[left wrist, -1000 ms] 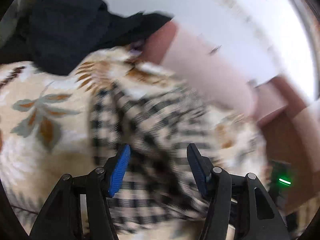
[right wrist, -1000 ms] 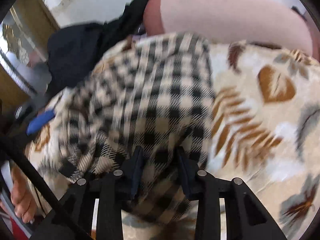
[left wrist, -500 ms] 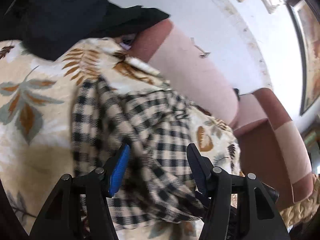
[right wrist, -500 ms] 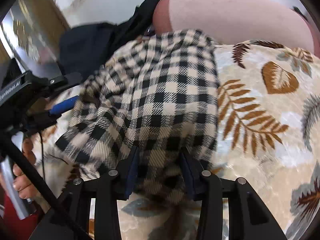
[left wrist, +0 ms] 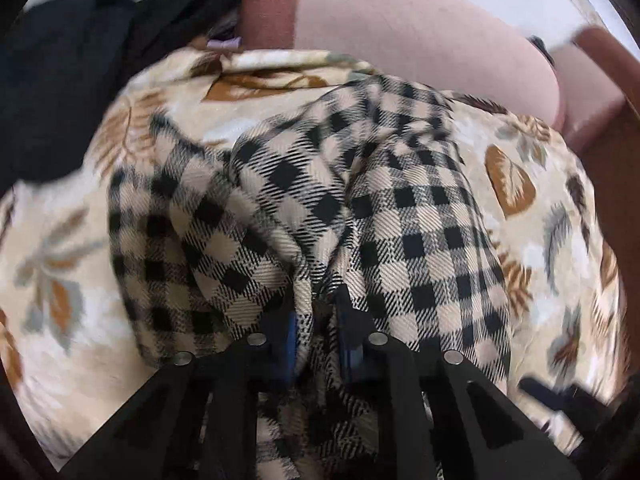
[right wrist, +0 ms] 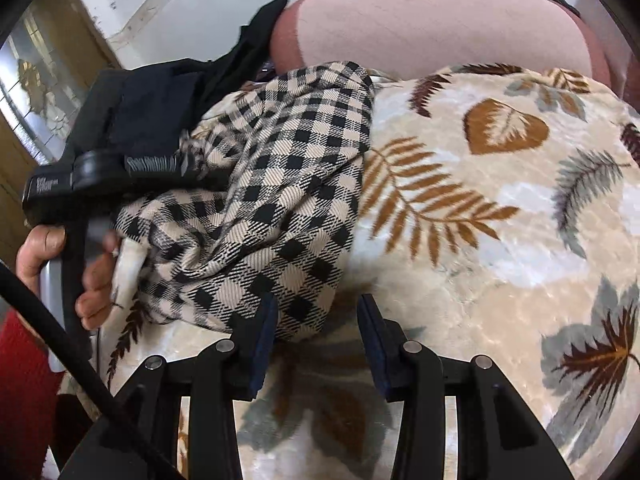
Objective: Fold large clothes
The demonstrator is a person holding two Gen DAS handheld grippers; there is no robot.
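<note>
The left tongs have just been closing and now pinch a bunched fold of the black-and-cream checked garment, which lies crumpled on the leaf-patterned blanket. The right tongs stand apart, gripping nothing; the garment's corner lies just beyond their left finger. Dark clothes are heaped behind, against the pink sofa back

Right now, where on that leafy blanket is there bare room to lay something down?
The leaf-print blanket lies bare right of the checked garment, up to the pink sofa back. The left side is crowded: the dark clothes, the left hand-held gripper and the bunched garment.
</note>
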